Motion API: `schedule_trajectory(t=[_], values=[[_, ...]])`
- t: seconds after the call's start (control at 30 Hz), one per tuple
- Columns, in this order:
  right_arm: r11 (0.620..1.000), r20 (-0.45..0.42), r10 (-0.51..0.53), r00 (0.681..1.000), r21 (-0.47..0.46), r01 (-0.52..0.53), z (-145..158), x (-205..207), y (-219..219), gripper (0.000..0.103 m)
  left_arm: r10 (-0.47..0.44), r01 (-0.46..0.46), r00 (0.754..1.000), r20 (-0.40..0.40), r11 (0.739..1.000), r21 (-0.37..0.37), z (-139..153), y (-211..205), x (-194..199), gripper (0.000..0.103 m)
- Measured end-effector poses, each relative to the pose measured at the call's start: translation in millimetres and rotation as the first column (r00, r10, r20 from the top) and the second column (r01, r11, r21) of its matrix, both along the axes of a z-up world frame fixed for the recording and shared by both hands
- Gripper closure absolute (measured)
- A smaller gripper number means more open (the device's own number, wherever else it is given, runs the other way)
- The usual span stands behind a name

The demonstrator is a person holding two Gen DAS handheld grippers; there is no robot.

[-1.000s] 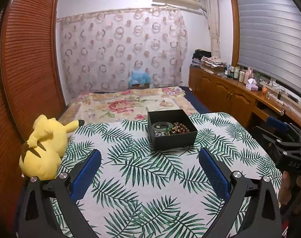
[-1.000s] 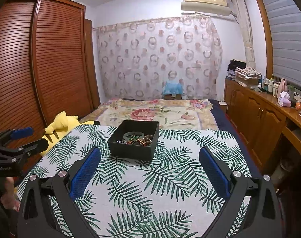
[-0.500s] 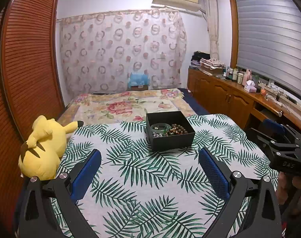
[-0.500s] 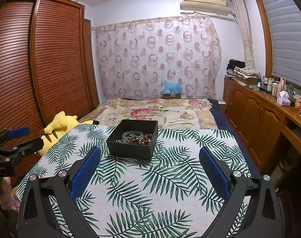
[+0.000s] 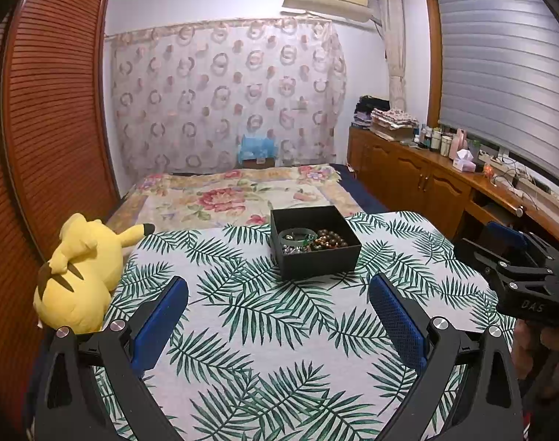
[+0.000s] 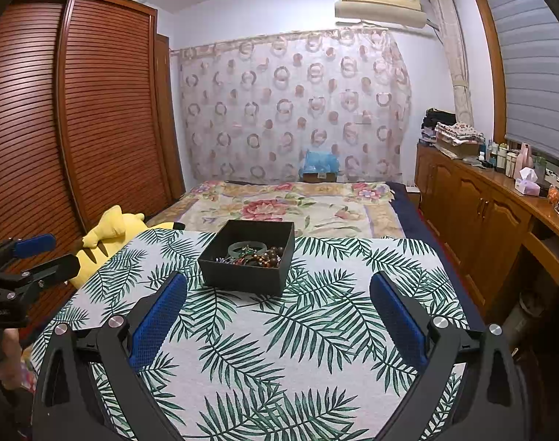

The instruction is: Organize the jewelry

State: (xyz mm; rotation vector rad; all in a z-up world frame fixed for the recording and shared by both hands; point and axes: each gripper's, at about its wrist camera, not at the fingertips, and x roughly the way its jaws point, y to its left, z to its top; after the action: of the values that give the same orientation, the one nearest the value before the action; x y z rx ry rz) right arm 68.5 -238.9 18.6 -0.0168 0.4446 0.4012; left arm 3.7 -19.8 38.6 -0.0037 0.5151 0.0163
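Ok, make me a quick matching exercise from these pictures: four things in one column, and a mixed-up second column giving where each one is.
Column one:
1. black box
2. yellow plush toy
3. air conditioner
4. tissue box

Column two:
A. on the wooden counter under the window
B. high on the wall above the curtain
C. at the table's left edge, by the wardrobe
D. on the leaf-print cloth, jewelry inside

Pairs: 1-D, 2-C, 3-B, 4-A

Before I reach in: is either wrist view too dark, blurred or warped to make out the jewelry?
Left wrist view: sharp and evenly lit, though the beads in the black square box look small and tangled. Right wrist view: just as sharp; fisheye bows the brown slatted wardrobe, and the frame corners go black.
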Motion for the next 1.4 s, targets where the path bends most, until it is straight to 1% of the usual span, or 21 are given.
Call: schedule_trajectory(t=[1.4], values=[[1.000,-0.001,-0.001,1.000,-0.003,0.001,-5.2,0.3,0.1,0.003,0.000,0.000,1.000,-0.003,1.000,-0.007,-3.2,-1.5,-1.0,0.008]])
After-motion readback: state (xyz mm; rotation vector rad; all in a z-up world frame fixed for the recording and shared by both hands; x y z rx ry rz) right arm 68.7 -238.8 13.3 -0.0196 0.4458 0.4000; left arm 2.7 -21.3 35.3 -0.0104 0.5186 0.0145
